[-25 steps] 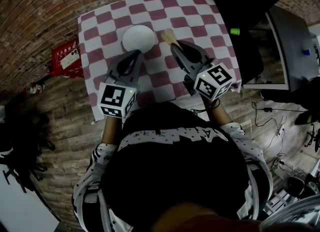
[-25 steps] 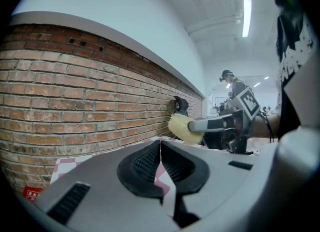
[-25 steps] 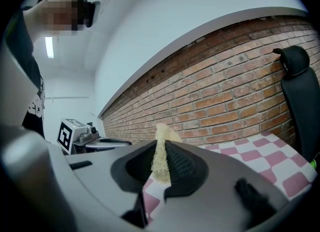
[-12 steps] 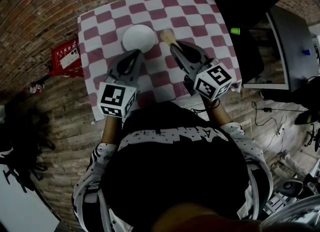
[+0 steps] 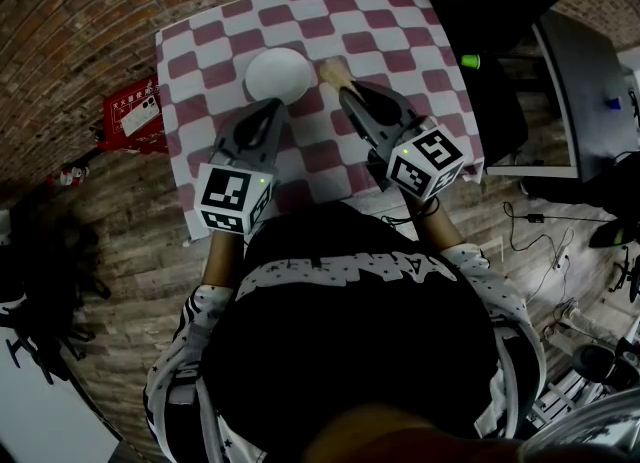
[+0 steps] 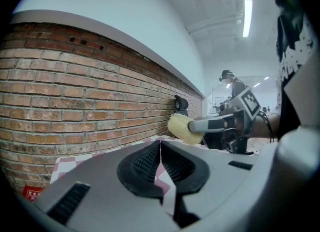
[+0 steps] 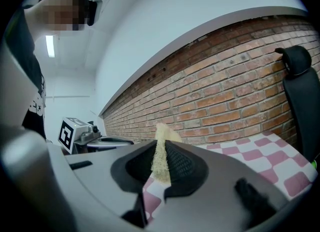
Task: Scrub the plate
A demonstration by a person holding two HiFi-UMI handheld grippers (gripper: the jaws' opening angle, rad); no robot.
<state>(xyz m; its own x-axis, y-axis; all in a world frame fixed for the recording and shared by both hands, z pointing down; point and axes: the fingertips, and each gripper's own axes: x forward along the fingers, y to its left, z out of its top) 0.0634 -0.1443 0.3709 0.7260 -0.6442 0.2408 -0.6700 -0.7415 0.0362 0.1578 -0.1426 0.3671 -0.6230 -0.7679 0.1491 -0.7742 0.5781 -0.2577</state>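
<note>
A white plate (image 5: 278,74) lies on the red-and-white checked tablecloth (image 5: 385,21), toward the table's far left. My left gripper (image 5: 270,107) is shut, its tips at the plate's near rim; in the left gripper view (image 6: 160,148) the pads meet with nothing visible between them and the plate is hidden below them. My right gripper (image 5: 347,92) is shut on a yellow sponge (image 5: 337,72), held just right of the plate. The sponge (image 7: 161,157) stands pinched upright between the pads. From the left gripper view the sponge (image 6: 182,127) sticks out of the right gripper (image 6: 215,124).
A brick wall (image 6: 100,95) runs behind the table's far edge. A black chair (image 5: 495,21) stands at the table's right, with a small green object (image 5: 469,62) beside it. A red box (image 5: 133,111) sits on the floor at left. A grey desk (image 5: 590,81) is far right.
</note>
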